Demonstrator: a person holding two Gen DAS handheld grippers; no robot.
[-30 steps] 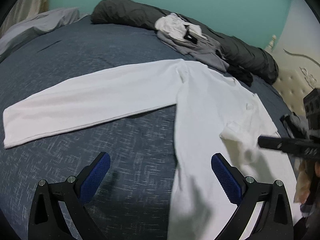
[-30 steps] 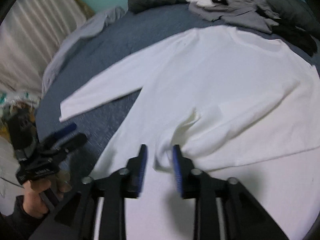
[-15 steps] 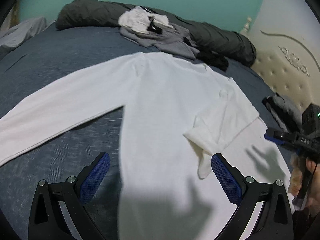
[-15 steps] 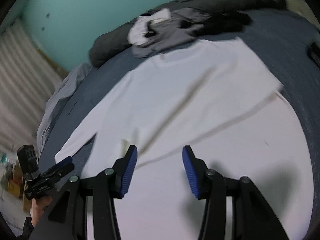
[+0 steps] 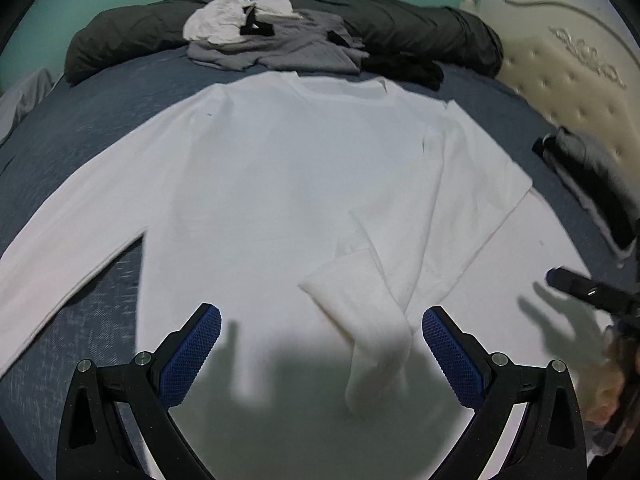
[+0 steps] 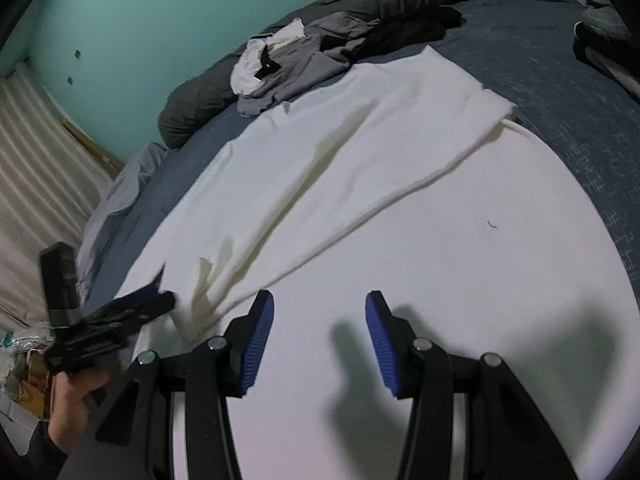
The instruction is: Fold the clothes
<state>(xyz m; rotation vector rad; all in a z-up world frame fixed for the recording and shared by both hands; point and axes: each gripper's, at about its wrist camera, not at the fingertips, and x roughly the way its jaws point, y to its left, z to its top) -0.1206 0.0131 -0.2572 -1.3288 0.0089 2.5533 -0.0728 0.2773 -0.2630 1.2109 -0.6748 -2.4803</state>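
Both claws, left and right, now hang spread; right has released the shirt sleeve.

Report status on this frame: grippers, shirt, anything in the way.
Left gripper open, right gripper open, both empty above the shirt. One sleeve folded in, the other spread flat. Clothes pile beyond the collar, clear of the fold.
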